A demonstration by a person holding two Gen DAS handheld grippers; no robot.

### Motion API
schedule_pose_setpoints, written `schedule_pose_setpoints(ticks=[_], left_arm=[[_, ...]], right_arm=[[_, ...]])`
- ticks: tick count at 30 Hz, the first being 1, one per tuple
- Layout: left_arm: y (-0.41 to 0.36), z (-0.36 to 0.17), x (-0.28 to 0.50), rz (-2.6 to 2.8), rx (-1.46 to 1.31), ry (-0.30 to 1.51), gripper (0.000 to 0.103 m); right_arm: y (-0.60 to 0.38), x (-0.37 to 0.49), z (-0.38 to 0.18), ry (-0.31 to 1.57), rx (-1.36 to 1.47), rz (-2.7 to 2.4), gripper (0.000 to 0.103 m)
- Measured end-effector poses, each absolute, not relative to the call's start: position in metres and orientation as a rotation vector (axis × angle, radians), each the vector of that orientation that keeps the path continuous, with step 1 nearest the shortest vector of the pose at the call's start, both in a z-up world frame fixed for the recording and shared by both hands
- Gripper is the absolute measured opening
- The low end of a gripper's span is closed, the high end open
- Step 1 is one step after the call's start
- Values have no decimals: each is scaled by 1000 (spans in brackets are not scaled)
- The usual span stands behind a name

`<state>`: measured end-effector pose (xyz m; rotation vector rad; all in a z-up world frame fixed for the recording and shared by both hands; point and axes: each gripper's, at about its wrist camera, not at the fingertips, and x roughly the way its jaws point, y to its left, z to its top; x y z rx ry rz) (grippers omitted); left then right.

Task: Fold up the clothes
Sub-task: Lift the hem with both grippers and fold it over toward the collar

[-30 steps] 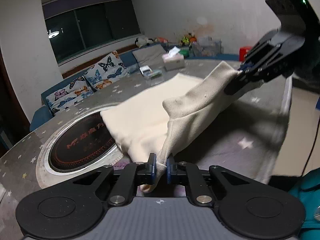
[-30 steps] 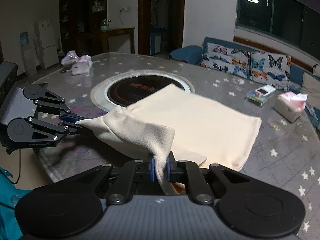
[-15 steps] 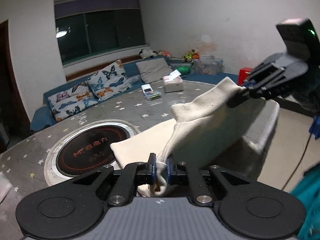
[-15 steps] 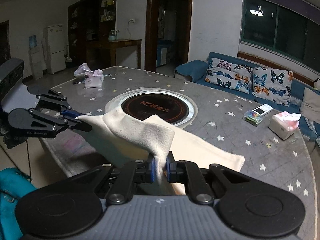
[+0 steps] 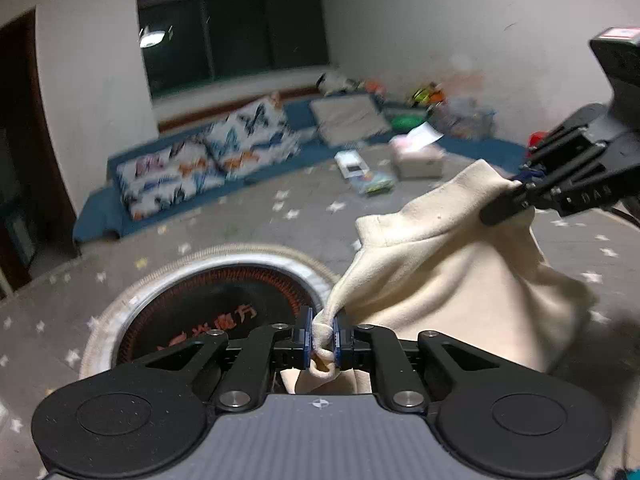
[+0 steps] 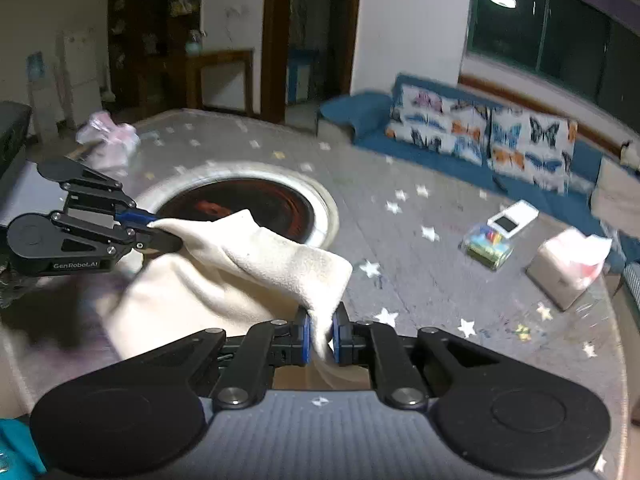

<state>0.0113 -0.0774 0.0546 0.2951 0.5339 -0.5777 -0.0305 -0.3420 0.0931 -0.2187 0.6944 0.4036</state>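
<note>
Both hand-held grippers, left (image 5: 321, 338) and right (image 6: 320, 338), pinch cream cloth (image 5: 448, 272) aloft.

I face white walls (image 5: 420, 20), a dark night window (image 5: 236, 36) far off, and beneath it a blue sofa (image 5: 280, 152) with butterfly-print cushions (image 5: 192, 168).

Left gripper (image 5: 321, 338): matte black linkage arms with silver pivot screws, blue finger pads (image 5: 306, 334), two round black discs flanking a grey ribbed housing that bears a small crosshair mark. Right gripper (image 6: 320, 338): identical build, black links, silver screws, blue pads (image 6: 306, 336). White "GenRoboAI" lettering marks the left gripper's black side plate in the right wrist view.
</note>
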Motion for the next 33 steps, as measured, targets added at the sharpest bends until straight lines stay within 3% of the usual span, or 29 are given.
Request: schedule_pose_setpoints(ticks=[4, 8, 9, 11, 21, 33], left_arm=[[-85, 33, 40, -522, 279, 602, 14], [-85, 23, 47, -478, 274, 620, 23], [-84, 24, 48, -463, 274, 615, 29], [-81, 26, 51, -432, 273, 605, 30], [-101, 51, 39, -532, 213, 573, 28], [-137, 22, 67, -549, 197, 680, 27]], right_arm=[[-342, 2, 59, 767, -189, 372, 11], [-349, 16, 34, 783, -146, 308, 26], [-353, 16, 35, 772, -126, 292, 27], [-361, 13, 38, 746, -94, 257, 29], [-364, -1, 51, 713, -38, 276, 28], [-338, 22, 28, 755, -25, 295, 18]])
